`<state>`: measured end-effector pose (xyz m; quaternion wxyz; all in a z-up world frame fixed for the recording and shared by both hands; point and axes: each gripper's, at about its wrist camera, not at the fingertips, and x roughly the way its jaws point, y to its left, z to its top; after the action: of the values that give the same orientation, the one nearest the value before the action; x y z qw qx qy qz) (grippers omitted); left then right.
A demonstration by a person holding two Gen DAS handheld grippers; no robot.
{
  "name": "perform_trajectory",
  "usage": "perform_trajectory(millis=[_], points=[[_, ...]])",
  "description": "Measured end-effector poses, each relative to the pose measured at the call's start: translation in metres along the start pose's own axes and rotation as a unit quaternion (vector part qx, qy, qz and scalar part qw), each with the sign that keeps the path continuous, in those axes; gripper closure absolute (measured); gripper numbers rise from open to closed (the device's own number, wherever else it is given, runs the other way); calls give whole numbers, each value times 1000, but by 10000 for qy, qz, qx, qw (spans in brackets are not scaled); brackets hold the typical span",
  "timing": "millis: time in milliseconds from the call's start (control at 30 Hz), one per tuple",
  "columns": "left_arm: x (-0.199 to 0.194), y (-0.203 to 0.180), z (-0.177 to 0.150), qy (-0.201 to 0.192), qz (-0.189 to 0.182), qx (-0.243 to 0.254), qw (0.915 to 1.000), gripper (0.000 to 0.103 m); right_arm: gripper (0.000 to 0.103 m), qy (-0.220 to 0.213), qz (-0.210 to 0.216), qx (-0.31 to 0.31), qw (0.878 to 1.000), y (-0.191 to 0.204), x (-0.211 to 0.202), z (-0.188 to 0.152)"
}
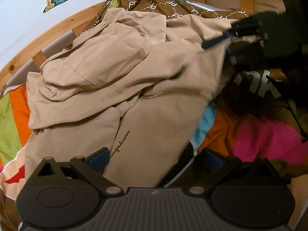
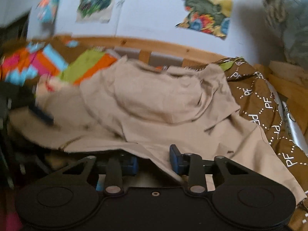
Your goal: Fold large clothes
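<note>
Two grippers, beige hoodie (image 1: 119,88), wood bedframe (image 2: 173,47), posters

Lighting: soft, even indoor light, moderately bright, source not visible; no hard glare. Shadows: dim, murky patch at the right of the left wrist view, where dark fabric loses detail; a soft shadow beside the floral cloth (image 2: 207,9) on the wall (image 2: 150,15). Sharpness: left wrist view mostly crisp, the beige hoodie (image 1: 119,88) showing seams clearly, the right gripper (image 1: 213,42) smeared by motion. Right wrist view blurred throughout, worst at its left edge, probably motion blur. Distortion: strong fisheye bowing of the wooden bed frame (image 1: 48,32); black vignette corners.
</note>
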<state>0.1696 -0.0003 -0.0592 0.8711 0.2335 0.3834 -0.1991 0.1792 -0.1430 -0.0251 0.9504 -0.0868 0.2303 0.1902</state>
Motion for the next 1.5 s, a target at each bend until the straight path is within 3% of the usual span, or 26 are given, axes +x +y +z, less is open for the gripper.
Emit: perform_trajectory(millis=[133, 267, 467, 567, 667, 767, 833, 900, 967, 1033, 1133, 1200, 1233, 1300, 1367, 1500], points=[[2, 1, 0, 112, 220, 10, 9997, 1, 70, -108, 43, 575, 9983, -9, 4, 11], [5, 5, 0, 188, 306, 58, 9993, 1, 70, -93, 81, 599, 9981, -11, 3, 8], [12, 3, -5, 292, 1058, 796, 9908, 3, 70, -92, 118, 694, 9975, -14, 3, 9], [9, 1, -11, 206, 1176, 1094, 9868, 8, 70, -73, 129, 760, 9970, -15, 3, 8], [5, -4, -16, 115, 1178, 1336, 9839, 18, 69, -38, 153, 794, 9967, -16, 3, 6], [5, -7, -15, 131, 1008, 1390, 9851, 34, 69, 10, 163, 805, 9966, -16, 2, 6], [5, -8, -15, 107, 898, 1499, 9846, 73, 69, 62, 169, 787, 9967, -16, 2, 5], [4, -10, -17, 49, 980, 1632, 9817, 76, 69, 159, 156, 724, 9971, -15, 0, 5], [0, -6, -16, -58, 1003, 1514, 9834, 84, 67, 319, 203, 576, 9976, -16, -2, 4], [-7, 5, -10, -147, 908, 1164, 9889, 90, 59, 464, 281, 176, 9984, -14, -8, 4], [-19, 30, 7, -218, 673, 475, 9964, 93, 44, 423, 230, -780, 9958, -5, -21, 6], [-25, 45, 21, -289, 570, 75, 9979, 93, 39, 423, 370, -1256, 9905, 3, -27, 7], [-28, 53, 28, -327, 514, -100, 9981, 94, 31, 409, 464, -1462, 9873, 8, -30, 6], [-31, 63, 38, -381, 412, -317, 9979, 93, 26, 412, 351, -1801, 9822, 19, -29, 2], [-34, 69, 45, -410, 353, -462, 9975, 93, 31, 654, 127, -2247, 9722, 28, -19, -8], [-34, 65, 42, -411, 366, -497, 9972, 93, 63, 1191, -671, -2794, 9504, 25, 4, -32]])
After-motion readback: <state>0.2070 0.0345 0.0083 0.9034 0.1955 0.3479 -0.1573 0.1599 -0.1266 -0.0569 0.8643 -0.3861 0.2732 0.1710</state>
